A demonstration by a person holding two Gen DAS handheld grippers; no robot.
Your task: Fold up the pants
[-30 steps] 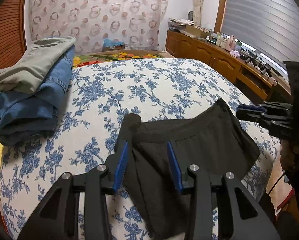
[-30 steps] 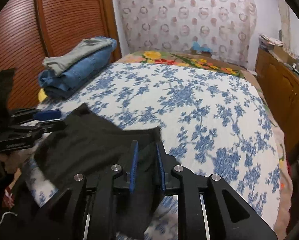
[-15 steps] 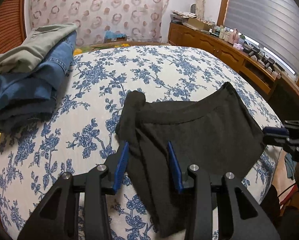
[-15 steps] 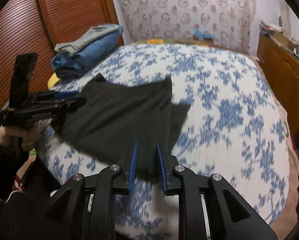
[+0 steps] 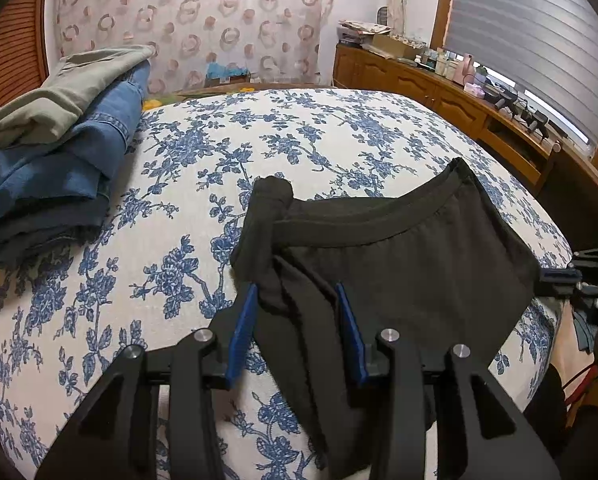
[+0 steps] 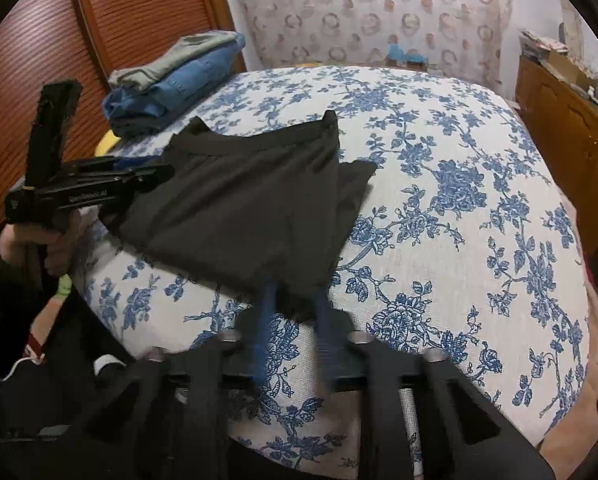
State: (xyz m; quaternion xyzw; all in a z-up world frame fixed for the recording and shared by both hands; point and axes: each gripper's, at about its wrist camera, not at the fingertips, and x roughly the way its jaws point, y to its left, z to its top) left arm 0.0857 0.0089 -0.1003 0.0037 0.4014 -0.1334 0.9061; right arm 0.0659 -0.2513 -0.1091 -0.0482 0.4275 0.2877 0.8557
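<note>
Black pants (image 5: 399, 272) lie spread across the near edge of the flowered bed (image 5: 219, 152), waistband toward the far side. My left gripper (image 5: 297, 300) holds a bunched fold at their left end, the cloth filling the gap between its blue pads. In the right wrist view the same pants (image 6: 239, 208) stretch from the left gripper (image 6: 159, 170) to my right gripper (image 6: 295, 300). Its blurred jaws are closing with the near corner of the cloth between them. In the left wrist view the right gripper (image 5: 555, 276) sits at the pants' right corner.
A stack of folded jeans and grey pants (image 5: 59, 140) rests at the bed's far left, beside the wooden wardrobe doors (image 6: 139, 20). A low wooden cabinet (image 5: 439, 92) with small items runs under the window on the right. A hand (image 6: 11, 244) grips the left tool.
The right gripper has swung outward and down with its corner, pulling the pants out flatter and wider over the bed edge. The left gripper has stayed about where it was.
</note>
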